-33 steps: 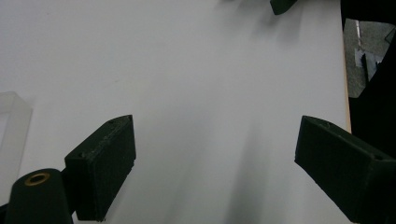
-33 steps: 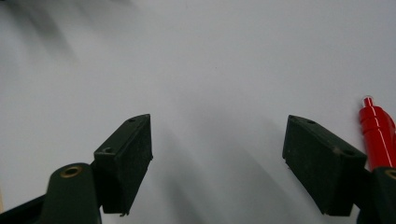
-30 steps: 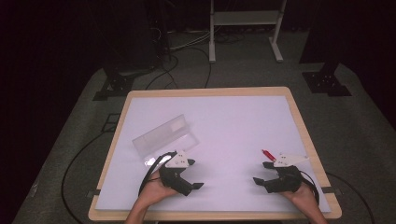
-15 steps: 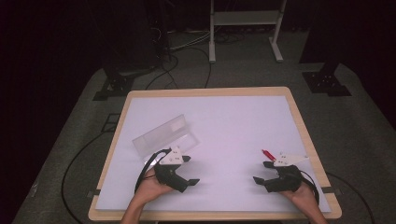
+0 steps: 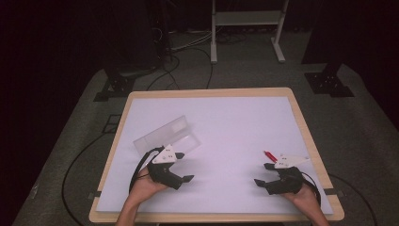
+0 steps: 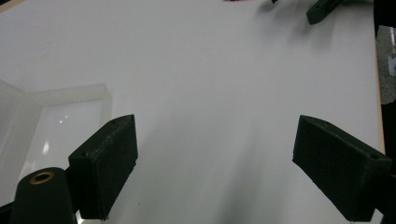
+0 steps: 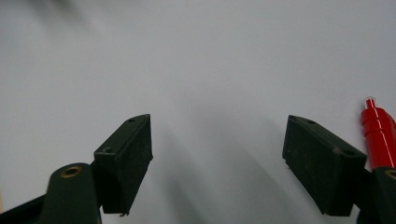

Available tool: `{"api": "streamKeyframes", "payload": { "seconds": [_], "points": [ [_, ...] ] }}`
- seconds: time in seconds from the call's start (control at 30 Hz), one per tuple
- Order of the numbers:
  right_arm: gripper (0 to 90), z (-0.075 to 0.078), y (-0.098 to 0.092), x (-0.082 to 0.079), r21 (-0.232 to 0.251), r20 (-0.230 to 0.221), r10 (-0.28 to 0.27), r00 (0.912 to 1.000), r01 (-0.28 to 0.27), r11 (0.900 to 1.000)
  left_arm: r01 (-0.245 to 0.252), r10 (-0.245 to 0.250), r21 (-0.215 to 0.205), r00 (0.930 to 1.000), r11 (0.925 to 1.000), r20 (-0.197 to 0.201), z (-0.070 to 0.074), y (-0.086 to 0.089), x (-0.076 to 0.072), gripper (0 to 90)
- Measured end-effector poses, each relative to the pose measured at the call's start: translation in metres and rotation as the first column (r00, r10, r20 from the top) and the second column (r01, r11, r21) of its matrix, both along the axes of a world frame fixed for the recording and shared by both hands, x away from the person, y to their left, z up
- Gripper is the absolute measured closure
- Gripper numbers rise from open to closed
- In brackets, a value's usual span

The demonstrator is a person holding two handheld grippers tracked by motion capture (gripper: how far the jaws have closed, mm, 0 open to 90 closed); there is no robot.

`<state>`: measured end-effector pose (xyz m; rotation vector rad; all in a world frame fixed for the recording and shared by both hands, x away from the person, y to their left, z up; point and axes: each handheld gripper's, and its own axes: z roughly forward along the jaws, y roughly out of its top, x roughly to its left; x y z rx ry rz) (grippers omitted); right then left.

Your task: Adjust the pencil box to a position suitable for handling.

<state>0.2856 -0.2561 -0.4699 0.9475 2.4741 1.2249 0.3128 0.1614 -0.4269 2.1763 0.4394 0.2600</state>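
A clear plastic box (image 5: 167,134) lies open on the white table top (image 5: 226,122), left of the middle; one of its corners appears in the left gripper view (image 6: 60,116). My left gripper (image 5: 184,167) is just in front of the box, low over the table, open and empty (image 6: 229,163). A red pen (image 5: 269,154) lies near the right edge. My right gripper (image 5: 262,174) stands open beside it, and the pen (image 7: 379,133) sits just outside its right-hand jaw. Nothing is between the right gripper's jaws (image 7: 219,163).
The table has a wooden rim (image 5: 310,155). Cables (image 5: 188,61) and stand feet (image 5: 329,84) lie on the grey floor behind it. One jaw tip of the right gripper (image 6: 322,9) shows far off in the left gripper view.
My left gripper has shifted a little to the left and turned slightly. The right gripper, the box and the pen have stayed where they were.
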Motion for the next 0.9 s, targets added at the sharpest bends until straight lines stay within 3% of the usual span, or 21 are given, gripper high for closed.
{"api": "streamKeyframes", "payload": {
  "seconds": [0.27, 0.9],
  "points": [
    [23.1, 0.000, 0.001, 0.000, -0.002, 0.001, 0.007, 1.0000, -0.007, 1.000, -0.081, 0.081, 0.007, 0.9967, 0.9967, 0.004, -0.003, 0.021, 0.008, 14.4],
    [23.1, 0.000, 0.002, -0.001, -0.011, 0.007, 0.016, 0.9999, -0.015, 1.000, -0.180, 0.179, -0.008, 0.9836, 0.9837, -0.018, -0.007, 0.051, 0.017, 23.5]
  ]
}}
